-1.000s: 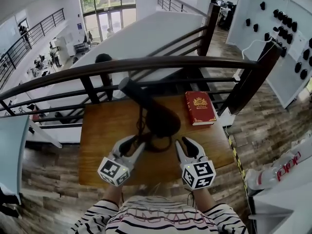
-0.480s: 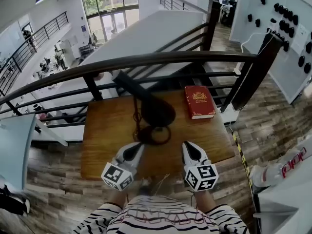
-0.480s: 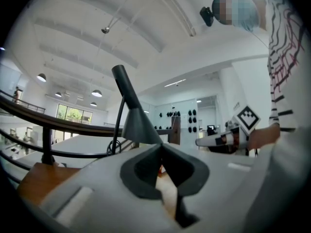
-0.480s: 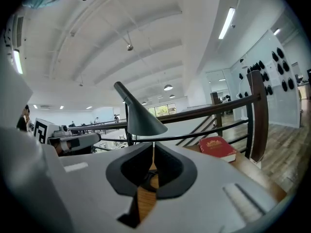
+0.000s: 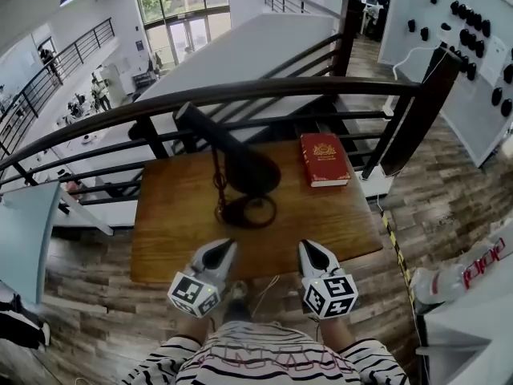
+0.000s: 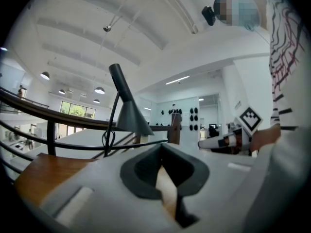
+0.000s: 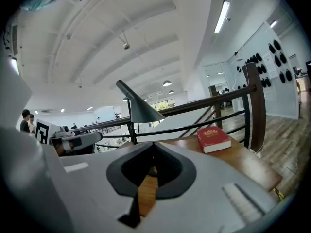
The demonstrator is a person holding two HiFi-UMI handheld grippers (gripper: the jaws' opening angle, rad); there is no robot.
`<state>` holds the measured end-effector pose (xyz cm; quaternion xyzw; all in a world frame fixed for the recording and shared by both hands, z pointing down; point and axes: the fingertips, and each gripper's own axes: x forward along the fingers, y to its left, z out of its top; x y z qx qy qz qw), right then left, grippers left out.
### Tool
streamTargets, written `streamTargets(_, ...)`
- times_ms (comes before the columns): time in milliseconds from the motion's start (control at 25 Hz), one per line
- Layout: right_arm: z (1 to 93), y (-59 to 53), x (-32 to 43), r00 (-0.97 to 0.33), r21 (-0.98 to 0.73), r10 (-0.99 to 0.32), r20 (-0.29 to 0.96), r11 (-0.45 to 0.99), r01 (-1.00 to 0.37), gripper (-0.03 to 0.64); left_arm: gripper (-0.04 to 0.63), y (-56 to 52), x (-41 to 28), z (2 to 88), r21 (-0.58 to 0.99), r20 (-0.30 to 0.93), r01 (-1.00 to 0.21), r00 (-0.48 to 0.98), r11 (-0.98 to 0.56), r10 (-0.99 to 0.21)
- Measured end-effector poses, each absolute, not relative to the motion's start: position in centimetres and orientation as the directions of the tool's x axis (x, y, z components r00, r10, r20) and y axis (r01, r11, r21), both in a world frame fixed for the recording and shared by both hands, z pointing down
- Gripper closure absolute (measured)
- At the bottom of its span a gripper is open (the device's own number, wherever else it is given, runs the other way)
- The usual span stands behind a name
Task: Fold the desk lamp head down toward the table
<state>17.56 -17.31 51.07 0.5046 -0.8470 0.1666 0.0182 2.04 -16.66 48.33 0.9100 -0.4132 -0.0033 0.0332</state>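
The dark desk lamp stands mid-table, its cone head (image 5: 250, 172) tilted down over the round base (image 5: 248, 212). Its arm (image 5: 200, 127) slants up toward the railing. My left gripper (image 5: 222, 249) hangs at the table's near edge, shut and empty, well short of the lamp. My right gripper (image 5: 309, 249) sits beside it to the right, its jaws closing the last bit with nothing between them. In the left gripper view the lamp head (image 6: 130, 119) is ahead, beyond the shut left gripper (image 6: 163, 152). The right gripper view shows the lamp head (image 7: 142, 111) past the right gripper (image 7: 153, 150).
A red book (image 5: 325, 159) lies at the wooden table's (image 5: 168, 231) far right corner; it also shows as the book (image 7: 214, 139) in the right gripper view. A dark railing (image 5: 264, 91) runs behind the table, with a drop to a lower floor beyond.
Both grippers have drawn back from the lamp toward the table's near edge. Their jaws went from open to shut. The lamp stays in place.
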Motion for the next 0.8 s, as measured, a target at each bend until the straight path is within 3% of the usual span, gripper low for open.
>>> streamTargets(800,54.7,-10.3,17.9,-0.509,-0.291,-0.833,0.217,0.443,-0.848,0.615,0.594,-10.2,3.1,52.8,0.12,0.086,-0.752,0.659,-0.649,-0.747)
